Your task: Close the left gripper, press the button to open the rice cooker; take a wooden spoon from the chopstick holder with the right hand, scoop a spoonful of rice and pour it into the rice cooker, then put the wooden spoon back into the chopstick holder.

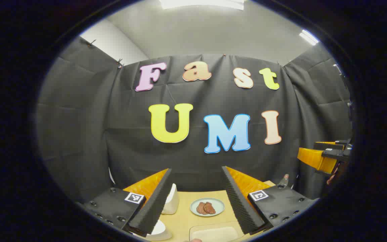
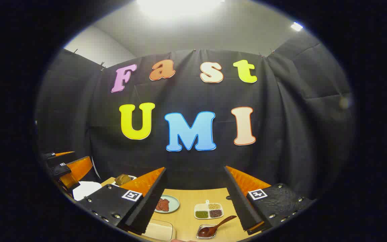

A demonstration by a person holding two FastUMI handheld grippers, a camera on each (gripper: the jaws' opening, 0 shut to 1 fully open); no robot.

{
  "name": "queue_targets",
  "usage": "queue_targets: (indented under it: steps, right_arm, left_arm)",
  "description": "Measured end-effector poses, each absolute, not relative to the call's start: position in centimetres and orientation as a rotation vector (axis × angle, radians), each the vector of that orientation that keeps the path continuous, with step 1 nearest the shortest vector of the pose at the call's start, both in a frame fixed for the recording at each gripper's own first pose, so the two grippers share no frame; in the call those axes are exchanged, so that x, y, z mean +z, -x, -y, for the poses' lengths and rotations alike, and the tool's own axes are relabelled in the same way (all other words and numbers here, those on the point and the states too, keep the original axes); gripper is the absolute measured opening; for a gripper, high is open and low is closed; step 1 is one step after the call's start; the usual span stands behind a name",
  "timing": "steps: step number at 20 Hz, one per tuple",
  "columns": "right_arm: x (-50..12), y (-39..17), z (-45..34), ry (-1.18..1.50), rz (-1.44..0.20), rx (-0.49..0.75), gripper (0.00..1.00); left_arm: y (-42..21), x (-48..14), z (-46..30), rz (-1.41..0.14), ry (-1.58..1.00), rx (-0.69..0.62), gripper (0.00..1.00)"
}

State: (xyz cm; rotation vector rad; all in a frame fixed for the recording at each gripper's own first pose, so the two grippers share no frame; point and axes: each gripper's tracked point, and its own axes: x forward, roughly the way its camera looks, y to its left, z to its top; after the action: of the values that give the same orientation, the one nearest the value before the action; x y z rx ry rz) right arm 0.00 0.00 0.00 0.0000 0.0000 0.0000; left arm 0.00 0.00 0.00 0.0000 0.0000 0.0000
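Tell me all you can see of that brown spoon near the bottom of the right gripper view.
The wooden spoon looks dark brown and glossy. Its bowl rests in a small clear square dish on the pale wooden table; its handle slants up to the right, toward the right gripper's open fingers. Nothing grips it.

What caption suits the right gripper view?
Open right gripper poised above a table with a wooden spoon and grain dish.

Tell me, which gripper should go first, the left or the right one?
Probably the left. The left gripper, jaws wide open, must shut and press the button first. A white rounded thing, maybe the rice cooker, sits near its left finger. The right gripper faces the wooden spoon for later.
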Motion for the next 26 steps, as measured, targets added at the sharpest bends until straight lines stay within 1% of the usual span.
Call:
queue_targets:
  steps: [11, 21, 26]
  right_arm:
    - [0.0, -1.3, -1.4, 0.056, 0.003, 0.050, 0.99]
    - [-0.3, -2.1, -1.3, 0.062, -0.001, 0.055, 0.99]
    - [-1.0, -1.9, -1.5, 0.060, -0.015, 0.060, 0.99]
  left_arm:
    - [-0.4, -0.1, -0.2, 0.014, 0.019, 0.013, 1.00]
    - [-1.3, -0.5, -0.6, 0.003, 0.004, 0.023, 1.00]
    - [-1.1, -2.1, -2.2, -0.025, 0.000, 0.046, 1.00]
